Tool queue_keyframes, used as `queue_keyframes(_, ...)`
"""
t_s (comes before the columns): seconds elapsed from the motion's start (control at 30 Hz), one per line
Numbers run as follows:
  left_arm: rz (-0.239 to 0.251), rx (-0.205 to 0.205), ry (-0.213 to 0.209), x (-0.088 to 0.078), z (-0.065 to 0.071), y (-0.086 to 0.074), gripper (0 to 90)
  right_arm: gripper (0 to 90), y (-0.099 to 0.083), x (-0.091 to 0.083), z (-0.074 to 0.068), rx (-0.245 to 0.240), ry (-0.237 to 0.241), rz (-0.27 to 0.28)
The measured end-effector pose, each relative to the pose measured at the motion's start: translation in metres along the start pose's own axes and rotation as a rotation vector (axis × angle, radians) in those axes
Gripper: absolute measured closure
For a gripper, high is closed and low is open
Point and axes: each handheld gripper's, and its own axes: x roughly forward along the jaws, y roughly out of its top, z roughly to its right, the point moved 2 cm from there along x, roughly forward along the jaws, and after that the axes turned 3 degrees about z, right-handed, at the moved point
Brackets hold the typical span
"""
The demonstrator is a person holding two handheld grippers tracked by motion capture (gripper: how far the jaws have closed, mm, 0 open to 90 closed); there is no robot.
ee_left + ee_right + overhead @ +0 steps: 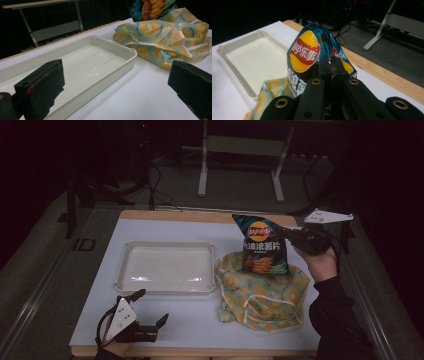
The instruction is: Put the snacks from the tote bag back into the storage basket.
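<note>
The white counter (200, 330) carried a cream tray (167, 287) and, just beside it, a crumpled lemon-print cloth (260, 297). Above the cloth hung a chip bag (260, 247), lifted clear and tilted, its edge seam pinched in the clenched right claw (331, 67). The left claw (152, 307) rested near the counter's front edge, released, jaws wide apart and holding nothing.
</note>
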Motion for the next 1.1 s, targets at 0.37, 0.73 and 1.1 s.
queue_keyframes(0.37, 0.002, -0.002, 0.0, -0.001, 0.0, 0.0, 1.1, 90.0, 0.035, -0.005, -0.014, -0.038, -0.026, 0.035)
queue_keyframes(0.73, 0.007, -0.006, -0.002, -0.002, 0.0, 0.001, 1.1, 90.0, 0.056, 0.013, -0.033, -0.054, 0.011, 0.061)
queue_keyframes(1.1, 0.011, -0.005, -0.004, -0.003, 0.001, 0.001, 1.2, 90.0, 0.068, 0.04, -0.056, -0.064, 0.061, 0.073)
